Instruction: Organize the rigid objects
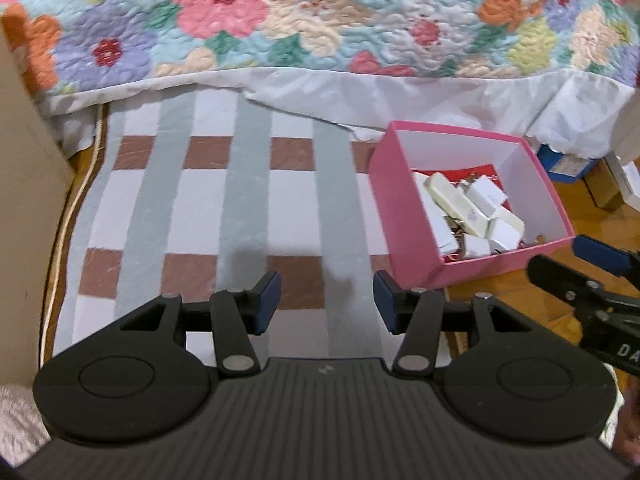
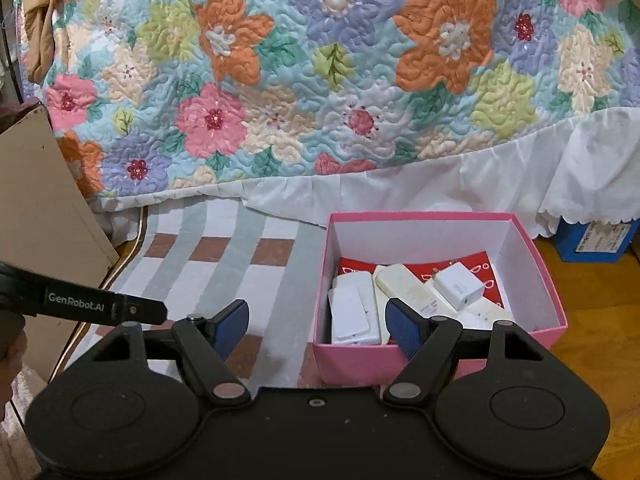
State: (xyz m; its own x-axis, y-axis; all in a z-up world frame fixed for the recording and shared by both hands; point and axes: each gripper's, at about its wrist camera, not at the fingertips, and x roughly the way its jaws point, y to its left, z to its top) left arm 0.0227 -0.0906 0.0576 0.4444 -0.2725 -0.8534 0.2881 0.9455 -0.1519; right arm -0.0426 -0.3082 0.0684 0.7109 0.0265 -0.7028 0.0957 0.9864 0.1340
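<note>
The pink box (image 2: 436,364) sits on the floor at the right-hand edge of a checked mat (image 1: 248,200), its near wall just past the right gripper (image 2: 316,330). That gripper's fingers (image 2: 404,334) are spread wide with nothing between them; the right finger overlaps the box's near wall in the right wrist view, the left one hangs over the mat. The left gripper (image 1: 326,306) has its fingers (image 1: 266,300) parted and empty over bare mat, with the box off to its right and a little farther on. So the right hand is judged the nearer of the two to the box.

Inside the box, white chargers (image 2: 458,286) and flat white pieces (image 2: 352,316) lie heaped on a red sheet (image 2: 484,268). One long cream piece (image 2: 412,286) lies slantwise, from the back left towards the front right.

No loose piece shows on the mat, so the sorting looks near done, though things outside both views cannot be ruled out. Beyond the mat and box hangs a flowered quilt (image 2: 320,80) with a white frill; a blue box (image 2: 592,240) stands under it at the far right.
</note>
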